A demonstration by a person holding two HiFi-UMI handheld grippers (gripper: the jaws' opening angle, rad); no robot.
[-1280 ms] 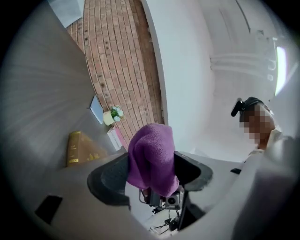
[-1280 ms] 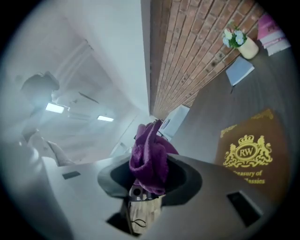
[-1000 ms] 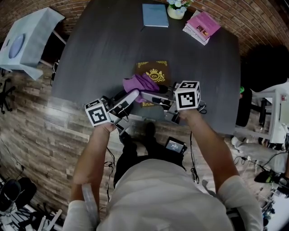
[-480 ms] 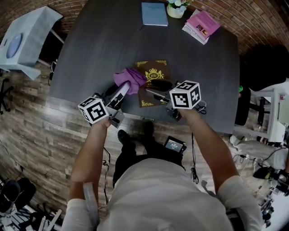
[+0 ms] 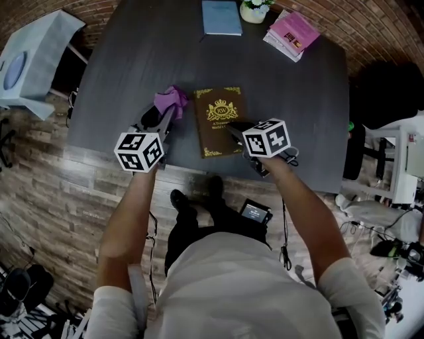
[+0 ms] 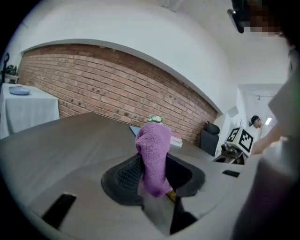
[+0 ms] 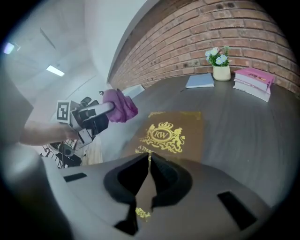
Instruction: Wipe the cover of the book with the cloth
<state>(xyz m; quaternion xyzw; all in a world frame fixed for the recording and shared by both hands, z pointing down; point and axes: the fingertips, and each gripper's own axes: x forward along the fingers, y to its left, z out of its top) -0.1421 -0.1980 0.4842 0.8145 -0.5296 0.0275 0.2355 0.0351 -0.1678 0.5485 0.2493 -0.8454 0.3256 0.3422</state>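
At the left, our left gripper (image 5: 162, 120) is clamped on the purple cloth (image 5: 170, 99). The cloth bunches upright between the pads and sticks out past the tips, which we judge leaves a soft wad free to rub with. It hovers over the dark table (image 5: 298, 99), just beside the book's ten o'clock corner and not yet on the cover.

The brown hardcover book (image 5: 218, 119) lies flat, closed and face up near the table's six o'clock edge, so its whole cover is open to wiping.

Our right gripper (image 7: 150, 158) comes in from the book's five o'clock. Its jaws have just been closing and now stand together with nothing between them. The tips sit low over the cover, likely to steady the book, though we cannot tell whether they touch it.

Toward the table's twelve to one o'clock sit a blue notebook (image 5: 221, 17), a flower pot (image 5: 254, 10) and pink books (image 5: 291, 33).

The cover bears a gold crowned crest reading "RW"; the line beneath is too small to read.
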